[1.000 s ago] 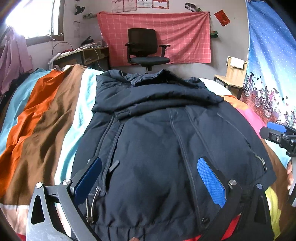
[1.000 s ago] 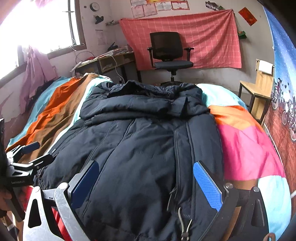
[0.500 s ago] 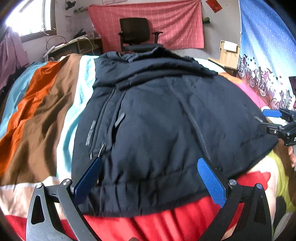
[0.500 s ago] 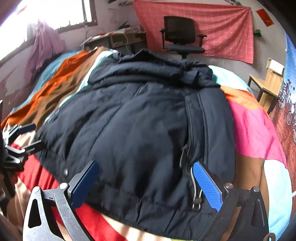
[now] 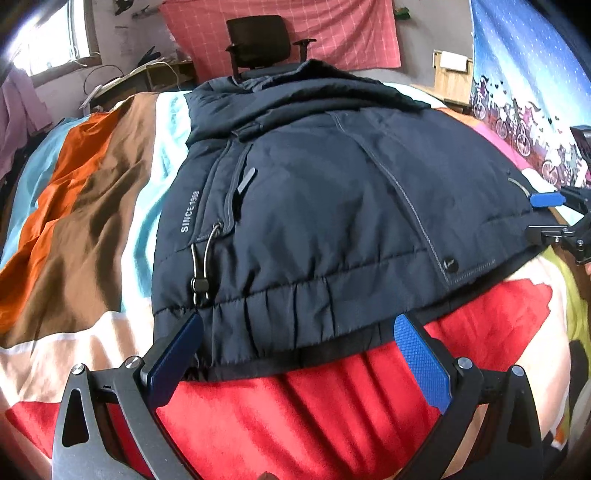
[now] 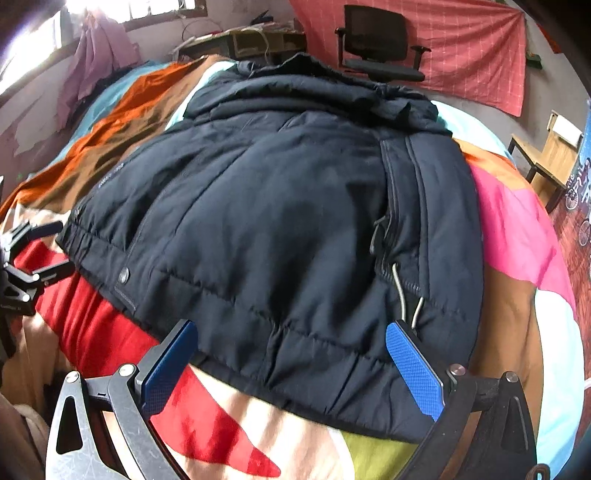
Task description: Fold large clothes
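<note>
Both grippers have drawn back toward the jacket's hem since 1.0 s ago; the jacket lies flat on the striped bedspread. Only the left view shows the "SINCE 1988" print; only the right view shows the pink stripe. Left gripper and right gripper both have fingers wide apart, holding nothing, tips at the hem's edge.

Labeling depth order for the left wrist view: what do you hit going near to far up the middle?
Left gripper open at the bottom → red patch of the bedspread → elastic hem of the navy jacket → its bunched collar end → black office chair → pink checked cloth on the wall.
</note>
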### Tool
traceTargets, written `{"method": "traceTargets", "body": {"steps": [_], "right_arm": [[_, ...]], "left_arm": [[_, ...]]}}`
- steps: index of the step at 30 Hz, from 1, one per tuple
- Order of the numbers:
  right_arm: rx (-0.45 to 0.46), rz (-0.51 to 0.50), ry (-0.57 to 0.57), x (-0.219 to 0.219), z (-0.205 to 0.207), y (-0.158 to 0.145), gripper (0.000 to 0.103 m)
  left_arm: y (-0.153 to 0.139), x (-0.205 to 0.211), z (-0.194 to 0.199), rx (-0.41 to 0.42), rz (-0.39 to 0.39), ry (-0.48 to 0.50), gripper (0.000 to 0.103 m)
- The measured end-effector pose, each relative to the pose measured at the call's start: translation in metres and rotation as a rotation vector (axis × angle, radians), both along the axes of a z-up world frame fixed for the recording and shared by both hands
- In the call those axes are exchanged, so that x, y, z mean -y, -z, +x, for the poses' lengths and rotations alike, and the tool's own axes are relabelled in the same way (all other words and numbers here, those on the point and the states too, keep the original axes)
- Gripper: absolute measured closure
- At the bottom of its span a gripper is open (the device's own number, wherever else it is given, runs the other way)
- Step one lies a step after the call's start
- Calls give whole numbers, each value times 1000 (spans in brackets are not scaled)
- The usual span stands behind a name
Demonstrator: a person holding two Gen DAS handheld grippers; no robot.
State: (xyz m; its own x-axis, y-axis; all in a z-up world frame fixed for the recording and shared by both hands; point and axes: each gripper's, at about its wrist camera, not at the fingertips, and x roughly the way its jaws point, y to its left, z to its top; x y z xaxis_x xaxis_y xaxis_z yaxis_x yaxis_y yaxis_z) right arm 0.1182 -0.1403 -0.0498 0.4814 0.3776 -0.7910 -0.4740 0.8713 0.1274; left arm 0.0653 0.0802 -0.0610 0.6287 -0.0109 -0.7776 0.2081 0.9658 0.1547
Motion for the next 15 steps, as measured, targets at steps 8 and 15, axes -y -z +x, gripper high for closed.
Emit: {"method": "traceTargets", "body": {"steps": [8, 15], "right_arm": [[-9, -107, -83, -6, -5, 13, 0], [19, -218, -174, -9, -14, 23, 0]], "left_arm": [[12, 0, 1, -52, 45, -8, 2], [22, -2, -2, -75, 96, 2, 2]]}}
